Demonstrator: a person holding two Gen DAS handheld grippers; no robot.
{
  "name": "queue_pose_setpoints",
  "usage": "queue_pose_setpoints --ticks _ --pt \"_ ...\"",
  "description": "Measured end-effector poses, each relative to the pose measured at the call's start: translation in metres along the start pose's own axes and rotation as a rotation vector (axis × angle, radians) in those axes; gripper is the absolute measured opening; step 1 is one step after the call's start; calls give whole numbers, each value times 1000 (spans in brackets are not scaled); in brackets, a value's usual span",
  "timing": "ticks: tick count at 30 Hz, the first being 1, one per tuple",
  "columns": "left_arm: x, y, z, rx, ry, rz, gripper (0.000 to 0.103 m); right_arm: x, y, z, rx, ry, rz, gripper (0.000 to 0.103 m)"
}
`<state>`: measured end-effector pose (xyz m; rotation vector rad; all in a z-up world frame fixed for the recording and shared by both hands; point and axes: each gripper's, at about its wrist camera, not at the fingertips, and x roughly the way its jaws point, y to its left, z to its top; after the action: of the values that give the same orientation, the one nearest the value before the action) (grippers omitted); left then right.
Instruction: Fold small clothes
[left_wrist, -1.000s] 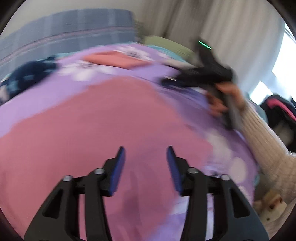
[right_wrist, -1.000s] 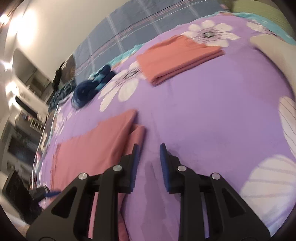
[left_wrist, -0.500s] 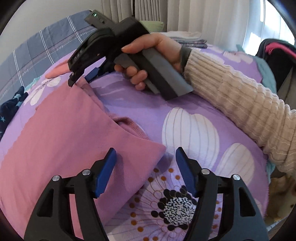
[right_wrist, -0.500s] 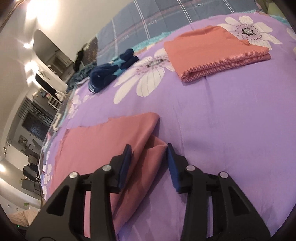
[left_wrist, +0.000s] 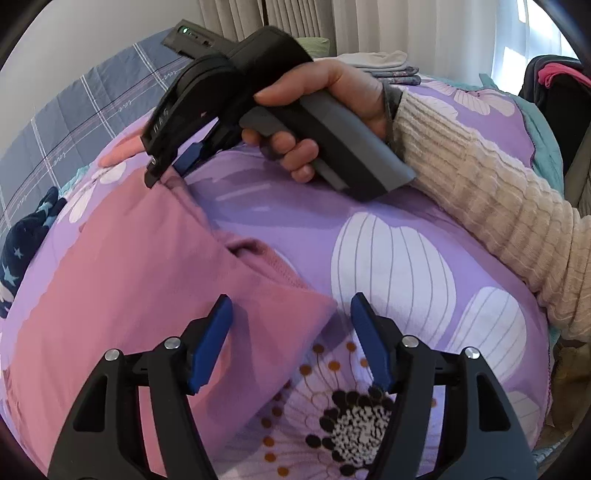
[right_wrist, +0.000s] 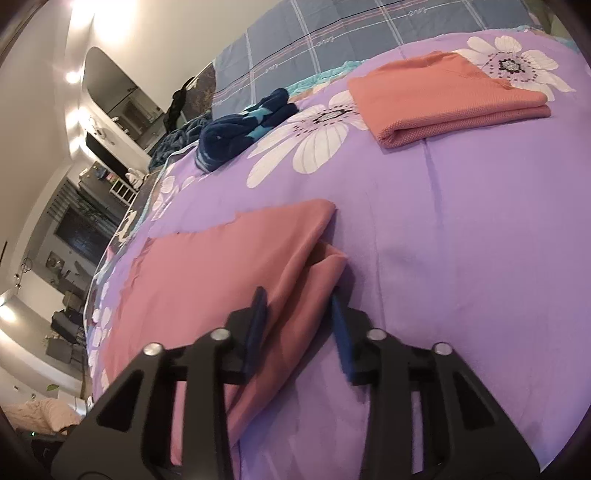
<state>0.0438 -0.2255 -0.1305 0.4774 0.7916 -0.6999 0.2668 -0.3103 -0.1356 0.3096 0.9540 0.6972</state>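
A pink garment lies flat on the purple flowered bedspread. My left gripper hangs open just over its near corner, which sits between the jaws toward the left pad. At the far corner a person's hand holds my right gripper. In the right wrist view the garment's folded edge runs between the jaws of the right gripper. Those jaws are closing, and both pads meet the cloth.
A folded salmon garment and a crumpled navy star-print garment lie farther up the bed. A blue plaid quilt covers the head end. A cream ribbed sleeve crosses the right side. Folded clothes are stacked by the curtains.
The left gripper swung over and down to the garment's near corner, jaws wider. The right jaws opened around the folded edge, then narrowed onto it.
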Motion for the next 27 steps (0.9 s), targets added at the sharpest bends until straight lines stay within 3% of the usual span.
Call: queue_pose_setpoints --ticks 3,5,6,9,13,15,17,19,22,27 --pt "1 4 3 -17 2 -7 47 -2 -5 0 24 -25 29 10" --pt "0 6 3 -13 5 -19 17 -4 -7 1 36 -39 40 6" --pt "0 5 4 5 8 1 13 -4 -8 1 40 -42 42 6" --pt "-2 10 5 -14 5 -34 10 -8 -6 0 31 -74 47 5" --pt "-12 26 10 -121 -32 -168 7 -25 2 -1 0 -170 89 4" --pt "-15 26 11 -131 -40 -215 6 -23 0 0 14 -175 54 4" --pt "-11 20 9 -105 -31 -218 5 -16 -6 1 41 -150 -14 3" --pt "-4 15 5 -84 -15 -200 5 -12 -9 0 51 -134 -23 3" --pt "-3 21 3 -120 -19 -227 5 -16 -9 1 50 -154 -10 3" --pt "-6 20 0 -98 -32 -224 5 -22 -11 -1 63 -188 33 4"
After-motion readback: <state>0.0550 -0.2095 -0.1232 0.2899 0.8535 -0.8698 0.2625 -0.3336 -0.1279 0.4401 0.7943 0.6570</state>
